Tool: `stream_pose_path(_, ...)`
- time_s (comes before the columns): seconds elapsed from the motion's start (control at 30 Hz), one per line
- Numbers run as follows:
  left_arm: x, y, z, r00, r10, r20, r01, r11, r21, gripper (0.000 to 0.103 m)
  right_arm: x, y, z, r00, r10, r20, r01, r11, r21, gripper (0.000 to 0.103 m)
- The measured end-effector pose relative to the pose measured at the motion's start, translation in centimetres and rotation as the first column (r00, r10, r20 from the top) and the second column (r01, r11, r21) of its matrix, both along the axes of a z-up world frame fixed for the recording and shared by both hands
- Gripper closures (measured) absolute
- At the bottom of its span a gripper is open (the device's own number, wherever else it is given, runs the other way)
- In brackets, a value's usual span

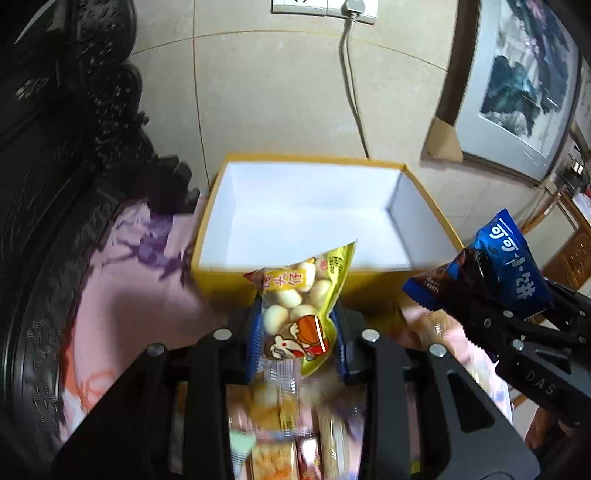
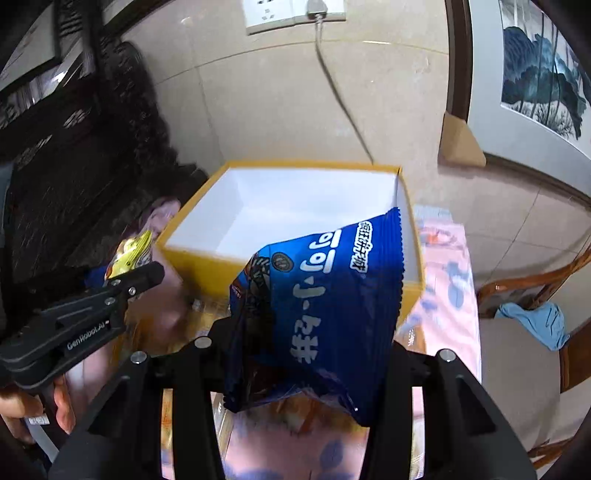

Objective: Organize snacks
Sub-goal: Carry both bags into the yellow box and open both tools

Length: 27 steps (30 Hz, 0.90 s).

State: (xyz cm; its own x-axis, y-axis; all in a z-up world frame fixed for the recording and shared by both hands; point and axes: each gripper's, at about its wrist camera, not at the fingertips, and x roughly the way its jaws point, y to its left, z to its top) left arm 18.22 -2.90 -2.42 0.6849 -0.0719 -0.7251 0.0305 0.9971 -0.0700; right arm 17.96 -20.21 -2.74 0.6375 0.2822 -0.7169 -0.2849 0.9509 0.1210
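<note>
1. My left gripper (image 1: pixel 298 332) is clamped on a yellow snack bag (image 1: pixel 303 299) with a clear window showing pale round pieces; the blue pads (image 1: pixel 255 339) press on its sides, and the bag stands up between them.
2. My right gripper (image 2: pixel 306 354) is clamped on a blue snack bag (image 2: pixel 321 306) with white lettering. The bag rises out of the jaws, tilted, and its top edge overlaps my view of the box.
3. The yellow box (image 1: pixel 218 206) with a white inside sits just ahead of both grippers, against the tiled wall. The part of its interior that shows is bare.
4. The box rests on a pink patterned cloth (image 1: pixel 122 295).
5. Below my left gripper lies a row of wrapped snacks (image 1: pixel 280 443), blurred, on the cloth.
6. From the right wrist view, my left gripper appears at the left edge with the yellow bag in its tip, and a hand (image 2: pixel 22 410) holds its handle.
7. A grey cable (image 2: pixel 340 99) runs down the wall from a socket (image 2: pixel 280 14) to behind the box.
8. A framed picture (image 2: pixel 535 74) leans at the right.
</note>
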Motion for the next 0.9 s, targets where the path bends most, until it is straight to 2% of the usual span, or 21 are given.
stream_pose_path(0.2,7.7,-0.1,1.2,1.0,0.004,-0.009,-0.004,1.0,0.01,0.072,7.3,0.2,1.6,0.999,-0.048,-0.002,0.048,0.999,0.01,0.059)
stream_pose_path(0.3,11.4,0.3,1.3,1.0,0.018,-0.022,-0.018,1.0,-0.009,0.069,10.0,0.4,2.1,0.998,-0.065,-0.008,0.065,0.998,0.009,0.058)
stream_pose_path(0.33,12.0,0.4,1.2,0.999,0.022,-0.025,-0.023,1.0,-0.013,0.058,10.7,0.5,2.1,0.997,-0.069,-0.02,0.069,0.998,0.006,0.058)
stream_pose_path(0.37,12.8,0.6,1.2,0.999,0.03,-0.029,-0.031,0.999,-0.013,0.035,11.5,0.6,2.0,0.997,-0.073,-0.038,0.073,0.997,0.0,0.057)
stream_pose_path(0.43,14.0,0.8,1.3,0.999,0.047,-0.026,-0.048,0.999,-0.016,0.011,13.0,0.8,1.7,0.993,-0.102,-0.06,0.1,0.994,-0.034,0.049)
stream_pose_path(0.57,14.7,1.1,1.7,0.999,0.048,-0.01,-0.049,0.999,-0.018,0.009,13.6,0.8,1.5,0.991,-0.134,-0.032,0.131,0.989,-0.073,0.033)
stream_pose_path(0.7,14.4,1.3,1.8,0.999,0.039,-0.011,-0.039,0.999,-0.007,0.008,13.3,0.9,1.3,0.992,-0.121,-0.04,0.118,0.99,-0.072,0.033)
stream_pose_path(0.9,11.0,2.1,2.2,0.999,0.032,-0.027,-0.033,0.999,-0.019,0.008,10.8,1.1,2.2,0.997,-0.069,-0.041,0.065,0.995,-0.074,0.033)
